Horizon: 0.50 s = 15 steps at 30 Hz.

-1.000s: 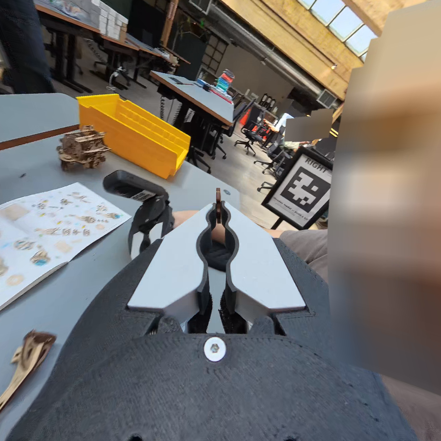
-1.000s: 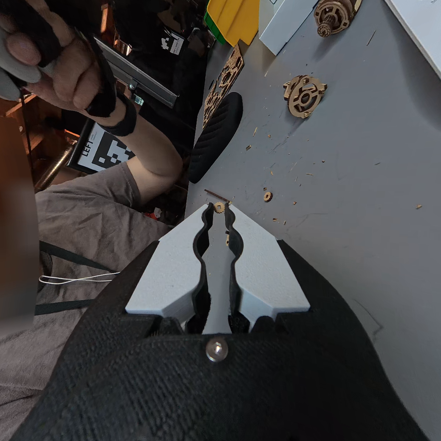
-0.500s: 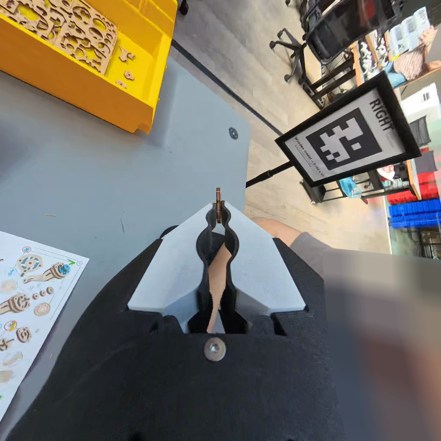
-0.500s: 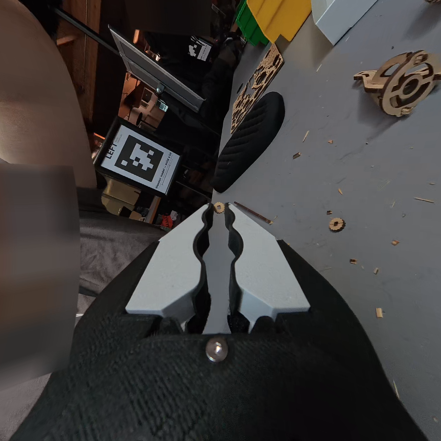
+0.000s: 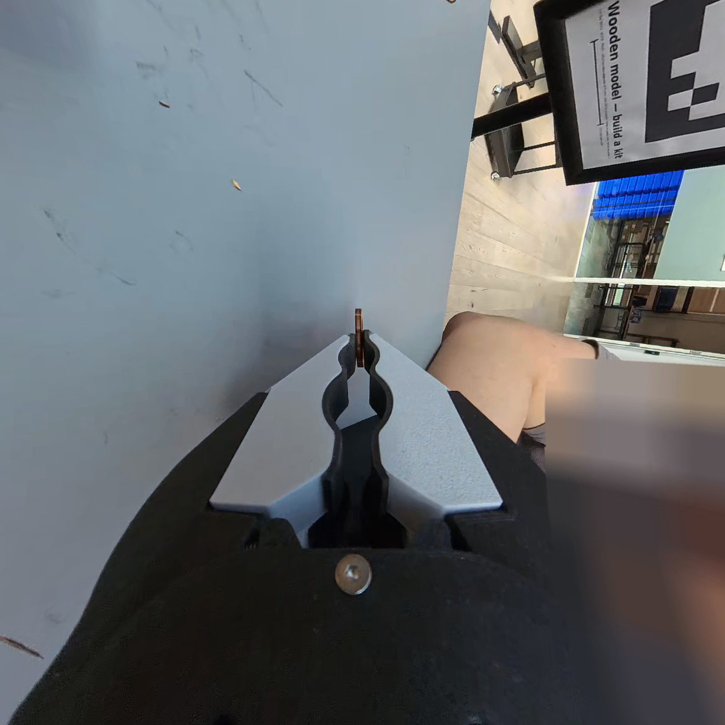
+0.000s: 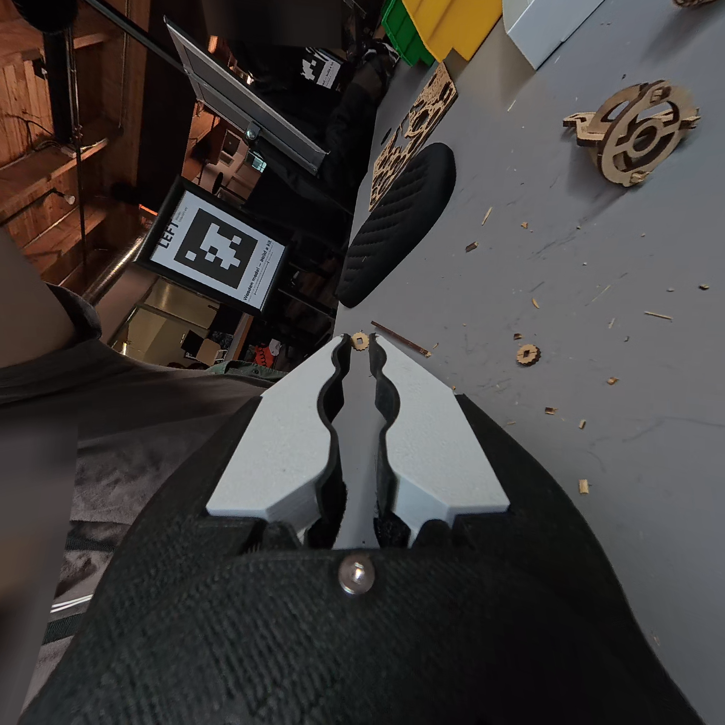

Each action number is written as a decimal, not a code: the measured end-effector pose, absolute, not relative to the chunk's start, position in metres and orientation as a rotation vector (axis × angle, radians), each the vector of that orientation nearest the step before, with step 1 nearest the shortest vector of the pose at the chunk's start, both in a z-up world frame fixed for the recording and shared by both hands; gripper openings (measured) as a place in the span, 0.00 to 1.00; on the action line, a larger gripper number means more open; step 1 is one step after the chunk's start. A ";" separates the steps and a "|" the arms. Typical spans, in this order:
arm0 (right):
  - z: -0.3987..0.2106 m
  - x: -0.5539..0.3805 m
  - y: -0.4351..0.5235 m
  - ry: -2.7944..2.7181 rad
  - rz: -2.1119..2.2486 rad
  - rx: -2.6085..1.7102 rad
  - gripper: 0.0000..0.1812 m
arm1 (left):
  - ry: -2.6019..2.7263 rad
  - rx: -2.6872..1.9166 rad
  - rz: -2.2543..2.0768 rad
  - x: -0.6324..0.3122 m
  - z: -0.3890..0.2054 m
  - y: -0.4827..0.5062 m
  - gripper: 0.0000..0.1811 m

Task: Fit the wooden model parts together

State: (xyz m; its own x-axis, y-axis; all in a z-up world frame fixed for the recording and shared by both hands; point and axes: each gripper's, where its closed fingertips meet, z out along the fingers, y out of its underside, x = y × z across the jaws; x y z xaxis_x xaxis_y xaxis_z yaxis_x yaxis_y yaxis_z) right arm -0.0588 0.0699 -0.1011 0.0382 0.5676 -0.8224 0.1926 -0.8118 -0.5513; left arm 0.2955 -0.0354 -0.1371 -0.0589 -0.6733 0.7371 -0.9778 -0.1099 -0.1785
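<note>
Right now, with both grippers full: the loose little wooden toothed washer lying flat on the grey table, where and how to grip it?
Grip the small toothed wooden washer across its outer rim, coming straight down from above. It lies flat on the grey table, so only its thin edge offers opposing faces; a side approach would probably just push it. The notched rim may help the fingers bite.

Both wrist views close above grey table (image 5: pixel 235 235)

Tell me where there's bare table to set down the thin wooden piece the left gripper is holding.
Ahead of the left gripper and its thin wooden piece, the grey table is bare up to its edge, apart from splinters. By the right gripper it is crowded: a loose gear, a round wooden assembly, scattered chips.
</note>
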 end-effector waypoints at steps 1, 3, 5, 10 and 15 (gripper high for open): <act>-0.101 -0.059 0.070 -0.779 1.837 -2.031 0.04 | -1.793 1.804 0.991 0.296 -0.140 -0.034 0.00; -0.101 -0.058 0.069 -0.781 1.841 -2.032 0.04 | -1.878 1.788 0.985 0.297 -0.142 -0.029 0.08; -0.102 -0.059 0.067 -0.791 1.849 -2.042 0.04 | -1.967 1.764 0.950 0.294 -0.145 -0.024 0.18; -0.106 -0.061 0.065 -0.818 1.830 -2.058 0.04 | -2.121 1.772 0.906 0.289 -0.141 -0.008 0.28; -0.108 -0.062 0.064 -0.826 1.830 -2.068 0.04 | -2.927 1.396 0.657 0.272 -0.142 0.017 0.30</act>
